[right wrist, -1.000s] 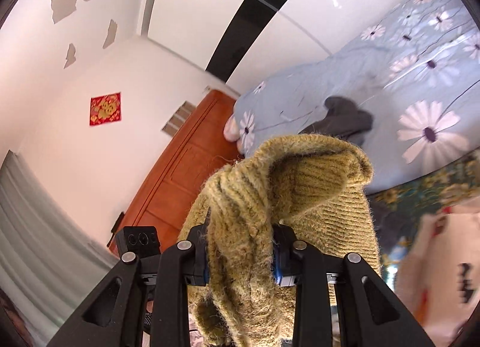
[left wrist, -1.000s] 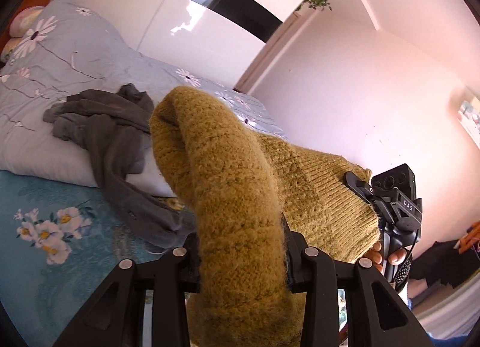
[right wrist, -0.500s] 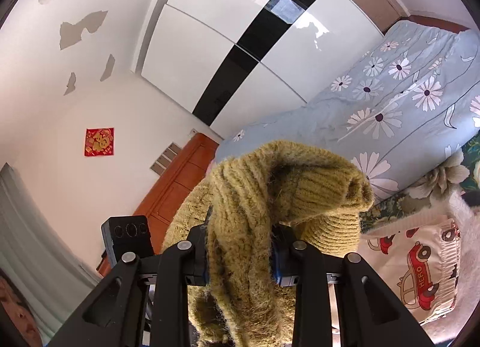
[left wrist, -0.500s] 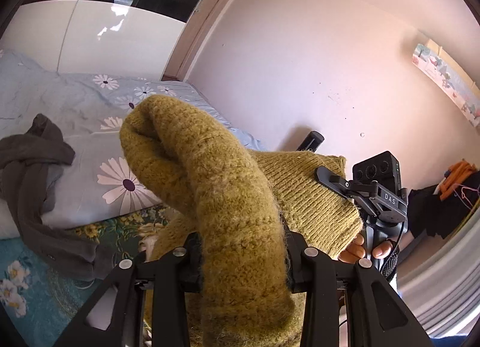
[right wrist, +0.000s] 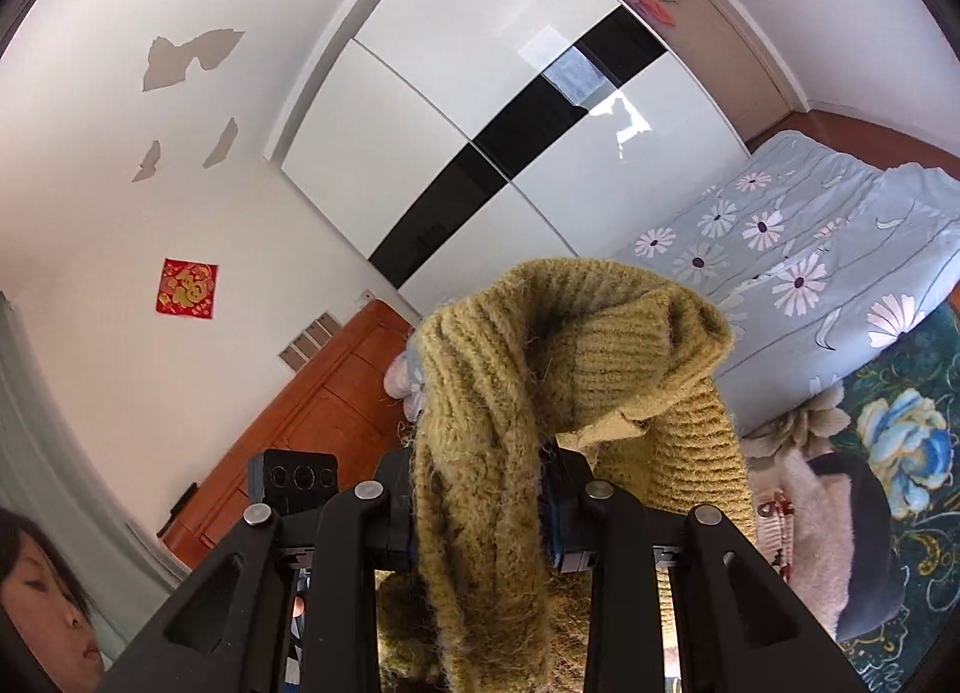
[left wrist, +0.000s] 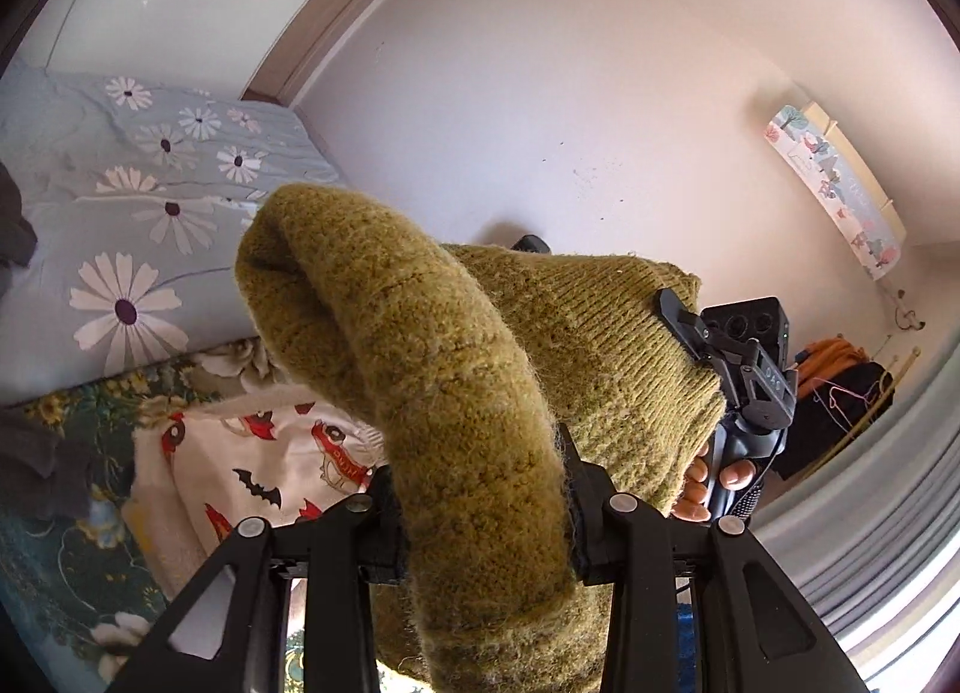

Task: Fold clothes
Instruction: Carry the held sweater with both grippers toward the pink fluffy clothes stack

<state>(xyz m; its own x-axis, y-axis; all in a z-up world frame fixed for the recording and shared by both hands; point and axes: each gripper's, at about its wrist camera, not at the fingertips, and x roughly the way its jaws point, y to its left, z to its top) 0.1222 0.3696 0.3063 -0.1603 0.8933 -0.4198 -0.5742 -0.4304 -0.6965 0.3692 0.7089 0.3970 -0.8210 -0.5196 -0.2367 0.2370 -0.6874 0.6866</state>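
Note:
An olive-green knit sweater [left wrist: 456, 369] hangs in the air between my two grippers. My left gripper [left wrist: 480, 513] is shut on a thick fold of it that bulges up over the jaws. My right gripper [right wrist: 480, 507] is shut on another bunched part of the sweater [right wrist: 540, 381], which drapes down to the right. The right gripper also shows in the left wrist view [left wrist: 744, 375], clamped on the sweater's ribbed edge, with the person's hand below it. The left gripper's camera housing shows in the right wrist view [right wrist: 297, 480]. The fingertips are hidden by knit.
A bed with a grey-blue daisy duvet [left wrist: 138, 213] lies below, over a teal flowered sheet [right wrist: 900, 423]. A white garment with a red car print [left wrist: 252, 471] lies on it. A white and black wardrobe [right wrist: 510, 123] and wooden headboard [right wrist: 312, 423] stand behind.
Both grippers have swung to the right with the sweater held up. The grey garment has slid out of the left view and the car-print garment has come in.

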